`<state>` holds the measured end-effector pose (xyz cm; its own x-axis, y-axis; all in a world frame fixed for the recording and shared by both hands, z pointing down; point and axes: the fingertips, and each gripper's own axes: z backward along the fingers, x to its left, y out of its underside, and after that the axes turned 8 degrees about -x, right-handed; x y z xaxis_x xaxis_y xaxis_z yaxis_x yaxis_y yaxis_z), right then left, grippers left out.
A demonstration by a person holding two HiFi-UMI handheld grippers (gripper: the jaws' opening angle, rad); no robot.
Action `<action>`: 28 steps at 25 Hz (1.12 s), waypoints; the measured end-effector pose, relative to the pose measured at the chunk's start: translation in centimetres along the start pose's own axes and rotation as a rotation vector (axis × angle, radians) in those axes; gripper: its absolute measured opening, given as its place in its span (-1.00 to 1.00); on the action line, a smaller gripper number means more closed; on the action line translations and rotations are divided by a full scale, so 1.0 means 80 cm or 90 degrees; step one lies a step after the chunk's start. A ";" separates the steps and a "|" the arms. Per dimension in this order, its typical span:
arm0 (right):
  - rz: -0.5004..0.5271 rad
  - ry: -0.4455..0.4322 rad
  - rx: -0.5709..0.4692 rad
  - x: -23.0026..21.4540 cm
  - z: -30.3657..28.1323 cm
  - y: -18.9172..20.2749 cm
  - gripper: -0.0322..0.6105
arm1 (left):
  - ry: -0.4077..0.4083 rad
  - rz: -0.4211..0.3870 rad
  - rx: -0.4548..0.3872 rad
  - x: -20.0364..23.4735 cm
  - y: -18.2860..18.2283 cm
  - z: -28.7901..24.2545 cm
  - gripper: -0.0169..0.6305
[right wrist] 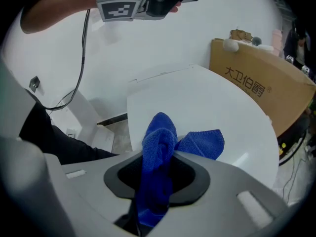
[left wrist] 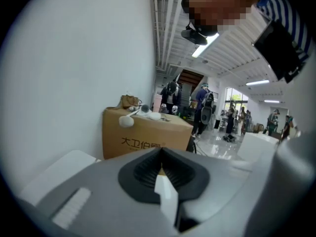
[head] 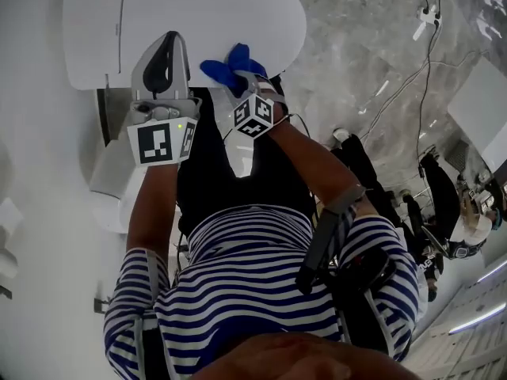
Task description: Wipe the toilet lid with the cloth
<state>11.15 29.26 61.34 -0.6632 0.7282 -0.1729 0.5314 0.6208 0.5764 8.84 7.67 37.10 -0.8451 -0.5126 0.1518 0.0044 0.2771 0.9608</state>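
Note:
The white toilet lid lies shut at the top of the head view and fills the middle of the right gripper view. A blue cloth is clamped in my right gripper, and its loose end rests on the near edge of the lid. In the head view the cloth bunches at the tip of the right gripper, by the lid's front edge. My left gripper hovers over the lid's left part with its jaws together and nothing held. It points up and away towards a wall.
A brown cardboard box with small items on top stands beside the toilet; it also shows in the left gripper view. The toilet's white base is at the left. Cables and a power strip lie on the marble floor. People stand far off.

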 end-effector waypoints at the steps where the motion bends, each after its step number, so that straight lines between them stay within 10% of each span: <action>1: -0.005 0.004 0.003 -0.006 0.009 0.013 -0.54 | 0.009 0.000 0.001 -0.015 0.001 -0.008 -0.94; 17: -0.043 0.059 0.012 -0.062 0.088 0.093 -0.54 | 0.094 -0.027 0.015 -0.151 -0.005 -0.057 -0.94; 28: -0.068 0.156 -0.118 -0.096 0.277 -0.115 -0.54 | 0.056 -0.052 -0.024 -0.108 -0.178 0.035 -0.94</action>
<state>23.08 24.39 39.65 -0.8294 0.5559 -0.0562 0.3616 0.6108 0.7044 14.60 10.44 21.45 -0.7930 -0.6024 0.0913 -0.0408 0.2021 0.9785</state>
